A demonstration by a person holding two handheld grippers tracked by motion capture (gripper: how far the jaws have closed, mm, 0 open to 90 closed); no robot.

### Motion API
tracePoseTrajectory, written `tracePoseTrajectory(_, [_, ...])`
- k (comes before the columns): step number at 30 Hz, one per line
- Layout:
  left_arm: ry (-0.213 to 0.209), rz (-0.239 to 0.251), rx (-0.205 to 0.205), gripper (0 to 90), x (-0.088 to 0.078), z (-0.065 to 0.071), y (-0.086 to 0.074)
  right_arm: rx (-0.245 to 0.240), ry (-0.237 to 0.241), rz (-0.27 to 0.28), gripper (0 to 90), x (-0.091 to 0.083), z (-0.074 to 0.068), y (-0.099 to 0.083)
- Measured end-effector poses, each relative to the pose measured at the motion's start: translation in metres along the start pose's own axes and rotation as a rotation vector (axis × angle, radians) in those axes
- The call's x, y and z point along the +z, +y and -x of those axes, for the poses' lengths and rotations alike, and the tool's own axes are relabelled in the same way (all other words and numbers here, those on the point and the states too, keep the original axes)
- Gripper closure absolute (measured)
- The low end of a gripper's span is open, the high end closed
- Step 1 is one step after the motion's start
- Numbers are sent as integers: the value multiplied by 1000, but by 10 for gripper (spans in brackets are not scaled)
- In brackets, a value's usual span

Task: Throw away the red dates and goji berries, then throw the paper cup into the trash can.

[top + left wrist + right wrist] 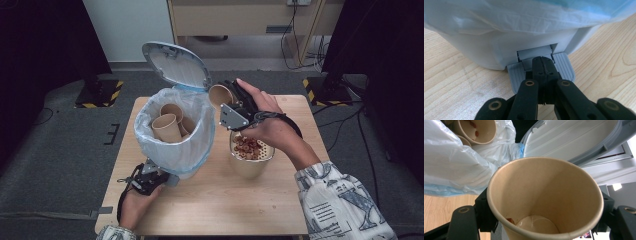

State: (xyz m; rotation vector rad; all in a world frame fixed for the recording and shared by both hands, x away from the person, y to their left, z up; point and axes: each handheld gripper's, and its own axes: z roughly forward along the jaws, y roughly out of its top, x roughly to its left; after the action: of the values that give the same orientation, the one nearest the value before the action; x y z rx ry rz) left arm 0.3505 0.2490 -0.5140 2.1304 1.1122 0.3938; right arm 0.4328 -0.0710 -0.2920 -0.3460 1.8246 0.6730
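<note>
At the near table edge, the left gripper (pixel 159 176), jaws together, presses the grey ribbed pedal (pixel 564 67) of a white bag-lined bin (pixel 175 150). Beyond, the right gripper (pixel 227 102) clamps a tan paper cup (pixel 545 200) beside the bin's raised lid (pixel 175 64).

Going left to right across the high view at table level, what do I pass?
Left gripper on the pedal → lined bin with paper cups inside → right gripper holding a paper cup → strainer of brown pieces.
</note>
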Motion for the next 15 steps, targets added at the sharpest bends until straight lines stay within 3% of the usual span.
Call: tracePoseTrajectory(15, [2,0,0,898,0,0,0,11,8,18,269,4,7,12])
